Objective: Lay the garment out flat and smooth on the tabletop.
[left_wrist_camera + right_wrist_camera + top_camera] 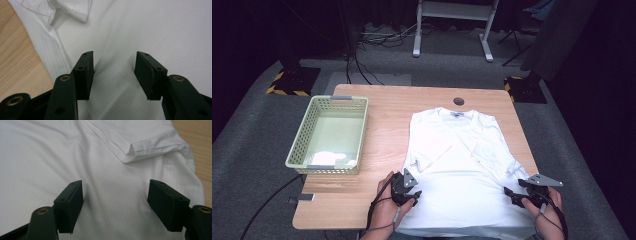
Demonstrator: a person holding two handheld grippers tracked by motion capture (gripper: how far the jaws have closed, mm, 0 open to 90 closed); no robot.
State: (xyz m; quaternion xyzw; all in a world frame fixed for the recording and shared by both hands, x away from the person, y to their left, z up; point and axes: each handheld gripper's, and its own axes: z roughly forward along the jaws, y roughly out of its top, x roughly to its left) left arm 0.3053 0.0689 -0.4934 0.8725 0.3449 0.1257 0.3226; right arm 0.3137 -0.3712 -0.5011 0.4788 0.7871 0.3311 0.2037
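A white T-shirt [457,165] lies flat on the wooden table [387,125], collar at the far side, both sleeves folded in over the body. My left gripper [412,196] rests on the shirt's lower left part, near its side edge. In the left gripper view its jaws stand apart over the white cloth [150,32], nothing between them, with a folded sleeve [72,10] ahead. My right gripper [512,196] sits over the lower right part. Its jaws are wide apart above the fabric [50,157], the other folded sleeve [145,147] just beyond.
A pale green plastic basket [304,145] stands on the table's left side with something white lying inside. A dark round hole [459,101] marks the table's far edge. Cables and a white desk frame [452,25] lie on the grey floor beyond.
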